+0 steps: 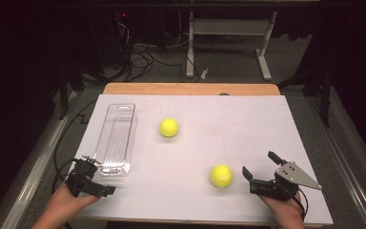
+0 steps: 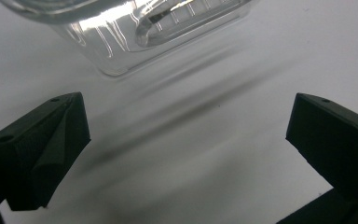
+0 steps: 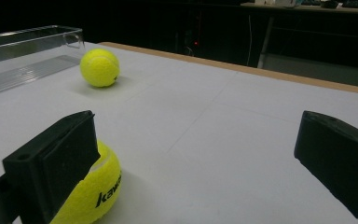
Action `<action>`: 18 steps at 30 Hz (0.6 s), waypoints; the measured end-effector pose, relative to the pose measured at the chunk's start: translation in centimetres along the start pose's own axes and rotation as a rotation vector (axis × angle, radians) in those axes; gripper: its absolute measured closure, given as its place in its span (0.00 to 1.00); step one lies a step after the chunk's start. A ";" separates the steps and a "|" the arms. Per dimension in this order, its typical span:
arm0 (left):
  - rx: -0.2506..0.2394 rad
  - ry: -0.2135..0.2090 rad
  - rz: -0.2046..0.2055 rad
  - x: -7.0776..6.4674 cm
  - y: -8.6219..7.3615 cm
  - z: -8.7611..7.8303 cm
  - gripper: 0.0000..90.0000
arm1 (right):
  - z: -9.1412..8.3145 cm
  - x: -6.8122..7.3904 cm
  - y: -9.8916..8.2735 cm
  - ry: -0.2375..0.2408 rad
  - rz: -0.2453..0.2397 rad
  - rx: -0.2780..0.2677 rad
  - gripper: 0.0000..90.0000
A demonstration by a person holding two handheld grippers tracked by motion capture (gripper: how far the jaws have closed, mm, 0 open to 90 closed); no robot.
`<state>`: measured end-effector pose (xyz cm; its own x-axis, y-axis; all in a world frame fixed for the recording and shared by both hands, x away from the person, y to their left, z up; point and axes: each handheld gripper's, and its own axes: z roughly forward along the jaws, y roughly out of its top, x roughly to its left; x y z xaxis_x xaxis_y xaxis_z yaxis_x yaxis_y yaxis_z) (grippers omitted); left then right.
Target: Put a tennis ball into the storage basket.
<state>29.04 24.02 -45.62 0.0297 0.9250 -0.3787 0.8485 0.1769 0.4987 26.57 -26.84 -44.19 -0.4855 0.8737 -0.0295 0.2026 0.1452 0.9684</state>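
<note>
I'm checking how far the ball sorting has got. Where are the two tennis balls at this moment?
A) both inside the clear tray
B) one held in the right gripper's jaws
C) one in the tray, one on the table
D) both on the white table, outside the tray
D: the far tennis ball and the near tennis ball both lie on the white table, the clear tray holds neither, and the right gripper stands open beside the near one.

Lettering on the near tennis ball [image 3: 91,196], lying just beside the right claw [image 3: 205,158] and partly behind its left-hand jaw: black letters reading "kawa", the remainder cut off at the ball's curve. The far tennis ball [image 3: 99,67], well beyond the claw, shows no legible print.
</note>
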 end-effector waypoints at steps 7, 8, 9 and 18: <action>0.082 0.041 -0.021 -0.8 0.6 0.2 0.01 | -0.1 -0.1 0.0 0.001 0.005 -0.003 0.00; 0.094 0.050 -0.011 -0.9 0.6 0.3 0.01 | -0.1 -0.1 0.0 0.002 0.005 -0.003 0.00; 0.102 0.060 -0.007 -1.0 0.6 0.3 0.01 | -0.1 0.0 0.0 0.002 0.005 -0.003 0.00; 0.179 0.071 -0.011 -2.3 0.3 0.9 0.01 | -0.1 0.0 0.0 0.004 0.006 -0.003 0.00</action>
<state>29.71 21.61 -45.29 -0.0118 0.9458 -0.3244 0.9293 0.1301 0.3457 26.51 -26.85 -44.15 -0.4878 0.8727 -0.0223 0.2030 0.1382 0.9694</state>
